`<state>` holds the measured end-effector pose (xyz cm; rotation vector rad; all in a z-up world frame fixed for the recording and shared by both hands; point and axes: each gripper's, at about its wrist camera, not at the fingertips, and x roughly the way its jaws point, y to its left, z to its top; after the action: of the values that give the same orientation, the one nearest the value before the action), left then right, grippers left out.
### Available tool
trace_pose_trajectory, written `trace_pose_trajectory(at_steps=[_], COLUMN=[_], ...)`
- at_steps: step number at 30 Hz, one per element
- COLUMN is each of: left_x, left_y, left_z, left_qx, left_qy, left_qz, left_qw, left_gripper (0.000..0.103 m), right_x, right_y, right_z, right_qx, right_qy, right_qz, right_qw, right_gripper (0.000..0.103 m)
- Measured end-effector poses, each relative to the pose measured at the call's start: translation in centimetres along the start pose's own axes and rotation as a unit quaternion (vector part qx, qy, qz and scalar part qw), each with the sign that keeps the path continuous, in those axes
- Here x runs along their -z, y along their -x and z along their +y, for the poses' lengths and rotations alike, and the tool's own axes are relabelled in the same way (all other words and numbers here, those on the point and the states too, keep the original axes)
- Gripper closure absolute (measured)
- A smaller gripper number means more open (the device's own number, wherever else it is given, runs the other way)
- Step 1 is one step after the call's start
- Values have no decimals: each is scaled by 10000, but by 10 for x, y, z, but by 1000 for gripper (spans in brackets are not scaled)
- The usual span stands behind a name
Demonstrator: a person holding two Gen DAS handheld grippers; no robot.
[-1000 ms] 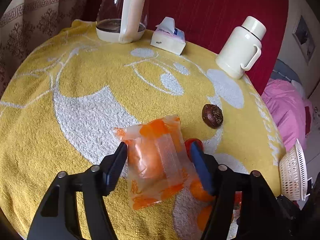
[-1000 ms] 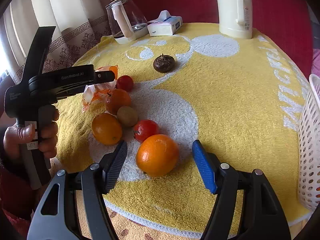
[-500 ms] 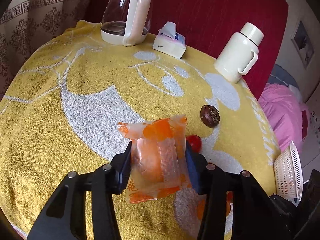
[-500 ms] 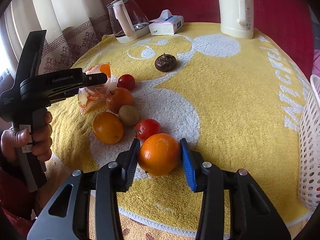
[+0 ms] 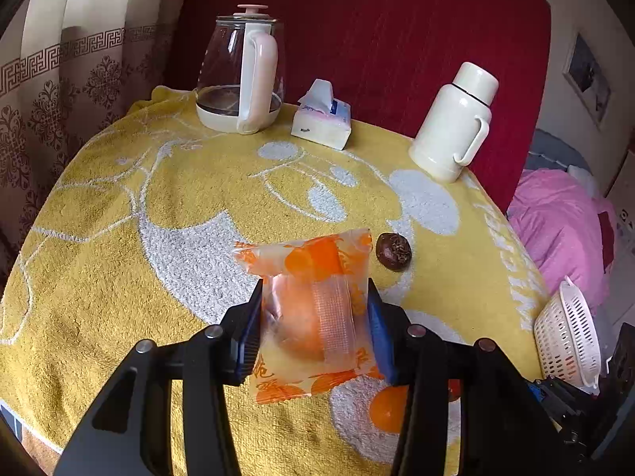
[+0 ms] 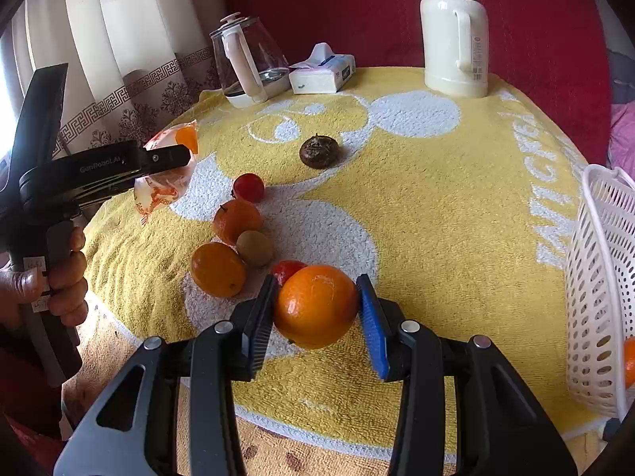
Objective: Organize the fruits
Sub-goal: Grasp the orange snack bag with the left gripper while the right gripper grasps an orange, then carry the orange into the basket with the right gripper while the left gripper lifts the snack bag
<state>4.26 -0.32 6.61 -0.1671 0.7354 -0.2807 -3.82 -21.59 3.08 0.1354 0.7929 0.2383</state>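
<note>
left claw [image 5: 315, 325] pinches a slippery wrapped orange [image 5: 309, 309] mid-body; right claw [image 6: 317, 311] clamps a firm orange [image 6: 315, 305].

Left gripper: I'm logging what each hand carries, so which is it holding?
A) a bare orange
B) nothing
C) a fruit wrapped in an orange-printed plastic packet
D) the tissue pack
C: in the left wrist view the left gripper has its jaws pressed on both sides of the plastic packet, which is lifted off the towel.
</note>
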Motion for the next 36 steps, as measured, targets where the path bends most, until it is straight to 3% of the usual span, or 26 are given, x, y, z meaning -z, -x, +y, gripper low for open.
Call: trace_pose_trajectory(at_steps=[17,36], left_x=[-2,-1], left_y=[26,35], left_z=[-33,-115], left_qx=[145,673], left_qy=[-322,-978], left_qz=[-228,-306], left_qw=[9991,9925], left_gripper=[57,57], right_x=[-10,5], right_y=[54,124], right_z=[-28,-118], right_qx=[450,1513], right_qy=[-261,-963], right_qz=[-721,-1278], right_qw=[9960,9755], right_gripper=[61,61])
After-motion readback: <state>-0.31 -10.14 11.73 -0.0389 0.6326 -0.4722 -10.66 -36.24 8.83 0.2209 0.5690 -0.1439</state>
